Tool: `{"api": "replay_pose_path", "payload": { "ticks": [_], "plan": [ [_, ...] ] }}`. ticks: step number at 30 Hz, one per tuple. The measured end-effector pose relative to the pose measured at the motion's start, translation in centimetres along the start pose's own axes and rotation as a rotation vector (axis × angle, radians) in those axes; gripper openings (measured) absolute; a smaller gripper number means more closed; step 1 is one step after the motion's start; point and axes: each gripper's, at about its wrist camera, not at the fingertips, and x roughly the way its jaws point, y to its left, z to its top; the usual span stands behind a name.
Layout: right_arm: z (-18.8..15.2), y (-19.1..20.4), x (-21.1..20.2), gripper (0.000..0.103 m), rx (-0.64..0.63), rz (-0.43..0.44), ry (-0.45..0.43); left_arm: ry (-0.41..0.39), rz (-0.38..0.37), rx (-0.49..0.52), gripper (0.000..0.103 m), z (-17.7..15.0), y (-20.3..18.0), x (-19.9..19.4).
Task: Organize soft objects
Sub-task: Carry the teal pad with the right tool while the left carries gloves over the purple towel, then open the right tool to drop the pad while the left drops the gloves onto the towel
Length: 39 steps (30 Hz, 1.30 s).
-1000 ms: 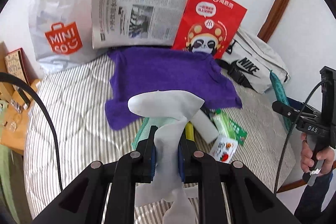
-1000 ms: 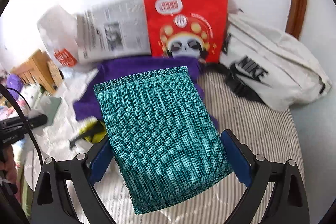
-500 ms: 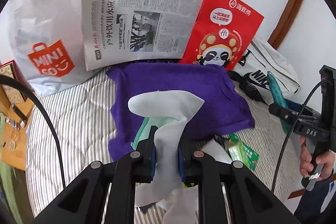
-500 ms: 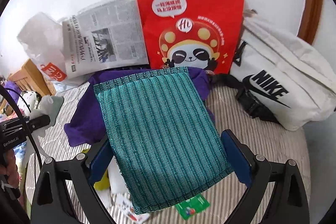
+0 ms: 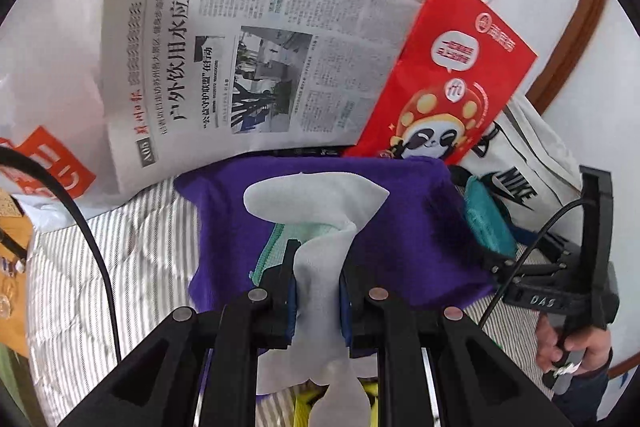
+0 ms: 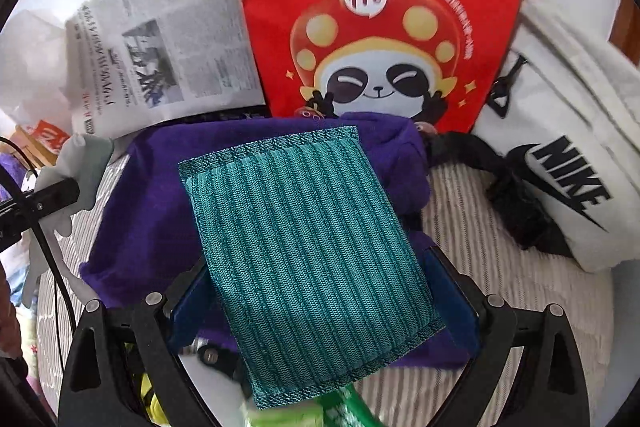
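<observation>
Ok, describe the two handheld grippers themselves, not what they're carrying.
The left gripper is black plastic with silver pivot bolts, blue finger pads and a black cable. The right gripper looks the same: black linkages, silver bolts, blue pads. From the left wrist view its black handle reads "DAS", gripped by a bare hand.

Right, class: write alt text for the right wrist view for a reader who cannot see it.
The right tongs grip a teal ribbed cloth pad above a purple towel on a striped bed. Behind stand a red panda bag, a newspaper and a white Nike bag.
</observation>
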Motion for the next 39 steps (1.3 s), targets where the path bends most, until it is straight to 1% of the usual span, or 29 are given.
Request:
{"api": "replay_pose_path", "payload": {
  "ticks": [4, 7, 9, 11, 13, 16, 19, 22, 25, 27, 31, 33, 35, 36, 38, 39],
  "plan": [
    [0.8, 0.0, 2.8, 0.096, 0.011, -0.004, 0.033, 0.013, -0.008, -0.021, 0.016, 0.6, 0.4, 2.8],
    [1.5, 0.1, 4.9, 0.096, 0.009, -0.017, 0.056, 0.021, 0.015, -0.012, 0.016, 0.7, 0.5, 4.8],
    [2.0, 0.3, 6.3, 0.096, -0.007, -0.047, 0.071, 0.031, 0.036, -0.003, 0.016, 0.6, 0.7, 6.1],
    [2.3, 0.7, 7.3, 0.096, -0.031, -0.07, 0.081, 0.047, 0.036, -0.008, 0.016, 0.4, 0.9, 7.1],
    [2.5, 0.9, 8.1, 0.096, -0.048, -0.068, 0.091, 0.058, 0.033, -0.021, 0.016, 0.4, 1.3, 8.1],
    [2.7, 1.1, 9.3, 0.096, -0.067, -0.076, 0.109, 0.059, 0.041, -0.023, 0.016, 0.5, 1.5, 9.2],
    [2.8, 0.9, 10.5, 0.096, -0.067, -0.071, 0.139, 0.075, 0.069, -0.013, 0.016, 0.3, 1.4, 10.3],
    [3.0, 0.8, 11.4, 0.096, -0.073, -0.071, 0.161, 0.086, 0.072, -0.005, 0.016, 0.2, 1.1, 11.1],
    [3.1, 0.7, 11.8, 0.096, -0.082, -0.067, 0.162, 0.106, 0.099, 0.02, 0.018, 0.0, 0.8, 11.8],
    [3.3, 0.7, 11.9, 0.096, -0.076, -0.063, 0.166, 0.097, 0.108, 0.032, 0.018, -0.2, 0.5, 11.8],
    [3.3, 0.6, 12.0, 0.098, -0.088, -0.053, 0.166, 0.099, 0.104, 0.037, 0.019, -0.3, 0.3, 12.0],
    [3.4, 0.4, 12.2, 0.099, -0.092, -0.045, 0.174, 0.1, 0.1, 0.044, 0.021, -0.3, 0.0, 12.2],
    [3.4, 0.3, 12.2, 0.1, -0.101, -0.043, 0.181, 0.103, 0.084, 0.048, 0.03, -0.4, -0.3, 12.2],
    [3.4, -0.1, 12.3, 0.102, -0.113, -0.037, 0.187, 0.105, 0.083, 0.048, 0.032, -0.5, -0.4, 12.2],
    [3.2, 0.1, 12.4, 0.102, -0.124, -0.027, 0.188, 0.11, 0.086, 0.052, 0.045, -0.8, -0.8, 11.9],
    [3.1, 0.2, 12.3, 0.102, -0.137, -0.018, 0.193, 0.111, 0.087, 0.055, 0.048, -1.0, -0.9, 11.7]
  ]
}}
